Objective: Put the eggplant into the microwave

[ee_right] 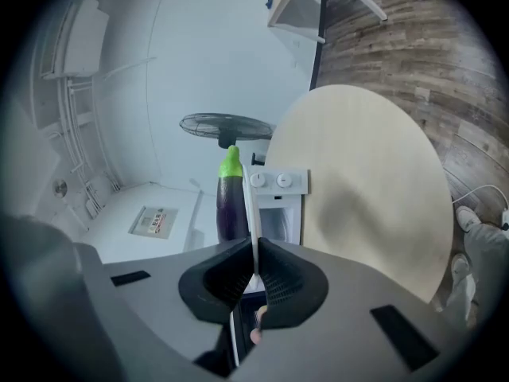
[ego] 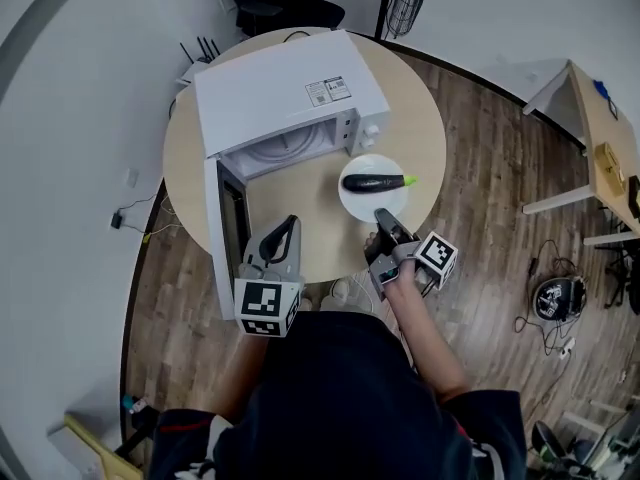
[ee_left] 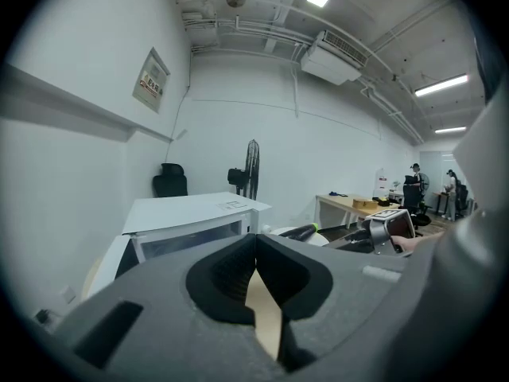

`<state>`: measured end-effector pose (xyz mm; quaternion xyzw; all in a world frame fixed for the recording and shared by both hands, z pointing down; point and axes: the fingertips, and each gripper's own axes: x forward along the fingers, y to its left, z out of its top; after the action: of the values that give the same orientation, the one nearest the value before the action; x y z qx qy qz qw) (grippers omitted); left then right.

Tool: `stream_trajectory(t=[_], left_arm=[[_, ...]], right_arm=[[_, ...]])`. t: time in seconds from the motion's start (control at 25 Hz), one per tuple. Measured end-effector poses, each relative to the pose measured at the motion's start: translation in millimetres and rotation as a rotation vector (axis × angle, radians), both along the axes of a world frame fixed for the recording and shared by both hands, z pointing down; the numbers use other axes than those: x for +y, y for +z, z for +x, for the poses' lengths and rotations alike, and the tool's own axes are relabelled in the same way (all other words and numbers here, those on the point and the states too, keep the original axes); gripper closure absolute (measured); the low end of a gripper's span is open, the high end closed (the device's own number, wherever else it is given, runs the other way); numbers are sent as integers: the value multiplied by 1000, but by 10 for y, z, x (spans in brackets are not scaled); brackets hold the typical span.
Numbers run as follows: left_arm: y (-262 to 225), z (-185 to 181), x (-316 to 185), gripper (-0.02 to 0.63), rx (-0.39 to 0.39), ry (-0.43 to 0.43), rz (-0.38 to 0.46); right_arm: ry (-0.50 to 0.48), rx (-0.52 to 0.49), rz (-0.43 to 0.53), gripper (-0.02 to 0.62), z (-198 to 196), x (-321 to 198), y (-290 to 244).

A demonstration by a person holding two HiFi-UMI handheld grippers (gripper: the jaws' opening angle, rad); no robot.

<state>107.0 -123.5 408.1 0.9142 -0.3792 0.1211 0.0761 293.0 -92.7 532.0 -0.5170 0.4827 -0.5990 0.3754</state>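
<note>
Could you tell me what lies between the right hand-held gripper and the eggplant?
Only bare white plate, whose rim the right hand-held gripper clamps, as the head view shows.

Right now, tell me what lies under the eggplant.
A white plate carries the eggplant; the right gripper clamps the plate's near rim. The plate's middle beneath the eggplant is covered, and whether the plate touches the table cannot be told.

Eggplant (ego: 378, 181) — dark purple, bright green stem; plate (ego: 352, 200) and microwave (ego: 270, 93) white; table (ego: 415, 128) pale beige; floor (ego: 500, 168) brown wood-grain. Left tongs (ego: 291, 222) and right tongs (ego: 383, 215) grey, black pads (ee_right: 215, 281) — cubes (ego: 266, 306) in black-and-white squares.
</note>
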Motion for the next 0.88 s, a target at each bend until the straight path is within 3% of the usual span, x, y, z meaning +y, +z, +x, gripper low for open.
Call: stream_trajectory(t=[0.36, 0.88], left_arm=[[109, -342, 9, 589, -71, -135, 20], [290, -731, -156, 589, -39, -215, -35]], right_arm=[[-169, 4, -28, 574, -392, -347, 98], [-282, 23, -69, 574, -868, -772, 369]])
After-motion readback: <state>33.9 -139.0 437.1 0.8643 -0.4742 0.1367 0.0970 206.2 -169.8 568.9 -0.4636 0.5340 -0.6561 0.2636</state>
